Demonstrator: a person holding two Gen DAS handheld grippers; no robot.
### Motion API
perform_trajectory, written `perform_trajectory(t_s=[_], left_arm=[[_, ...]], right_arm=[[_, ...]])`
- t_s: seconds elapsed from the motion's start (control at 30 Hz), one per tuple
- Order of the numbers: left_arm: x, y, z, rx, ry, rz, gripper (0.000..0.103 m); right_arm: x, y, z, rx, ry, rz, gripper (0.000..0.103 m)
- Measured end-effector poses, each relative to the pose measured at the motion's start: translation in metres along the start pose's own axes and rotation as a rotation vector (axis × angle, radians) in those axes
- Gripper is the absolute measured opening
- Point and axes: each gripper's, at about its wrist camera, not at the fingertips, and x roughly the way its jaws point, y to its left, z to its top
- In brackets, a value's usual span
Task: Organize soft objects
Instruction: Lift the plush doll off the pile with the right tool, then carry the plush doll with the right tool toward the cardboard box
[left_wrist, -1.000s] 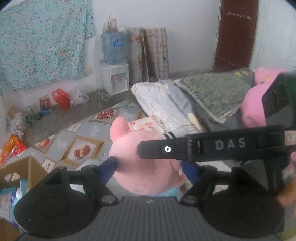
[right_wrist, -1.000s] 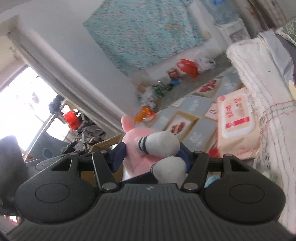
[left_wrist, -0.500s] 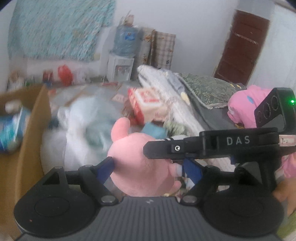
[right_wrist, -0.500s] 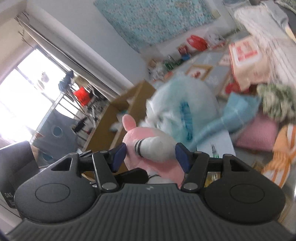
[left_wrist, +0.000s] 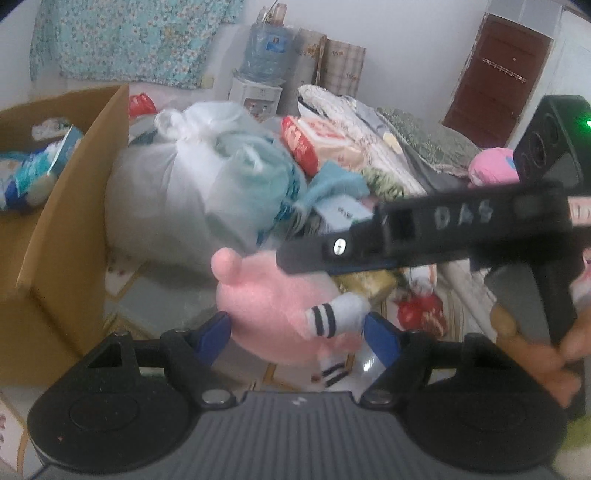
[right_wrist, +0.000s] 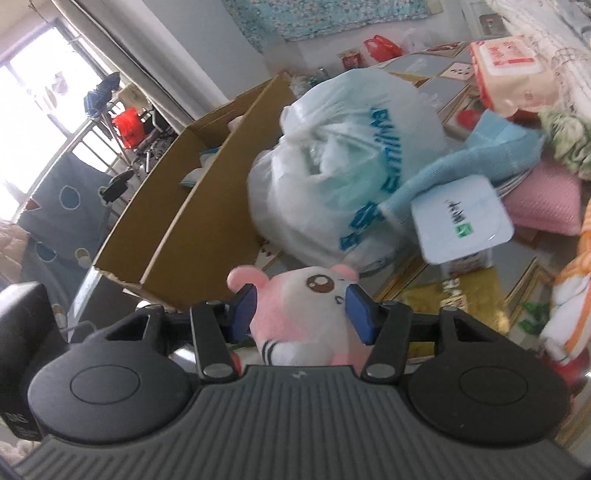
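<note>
Between both tools, left tool (left_wrist: 295, 332) and right tool (right_wrist: 301, 308), a pink plush toy (left_wrist: 273, 314) is clamped, the jaws tightening; it has been carried from the bedding toward the cardboard box (left_wrist: 70, 206), so boxing appears near.

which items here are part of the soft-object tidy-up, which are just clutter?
In play:
- pink plush toy, between the pads of both tools
- right tool, jaws closing on the plush
- left tool, jaws closing
- cardboard box, likely the bin

Lying about:
- white plastic bag
- blue cloth
- wipes pack
- water dispenser
</note>
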Motion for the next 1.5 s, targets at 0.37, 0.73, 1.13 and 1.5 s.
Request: perform_trajectory(t_s=[0.37, 0.73, 1.13, 1.5], left_arm=[[-0.038, 0.024, -0.034, -0.015, -0.005, -0.016, 0.084], [-0.054, 0.026, -0.038, 0.021, -0.071, 0.008, 0.086], [-0.027, 0.034, -0.045, 0.009, 0.028, 0.013, 0.086], [-0.008, 0.032, -0.044, 0.002, 0.016, -0.022, 0.083]], right_arm=[[0.001, -0.016, -0.016, 0.201, -0.022, 0.195, 0.062], [-0.033, -0.050, -0.048, 0.364, -0.205, 0.262, 0.065], [-0.009, -0.060, -0.083, 0.398, -0.148, 0.240, 0.068], [0.017, -0.042, -0.071, 0.308, -0.101, 0.234, 0.065]])
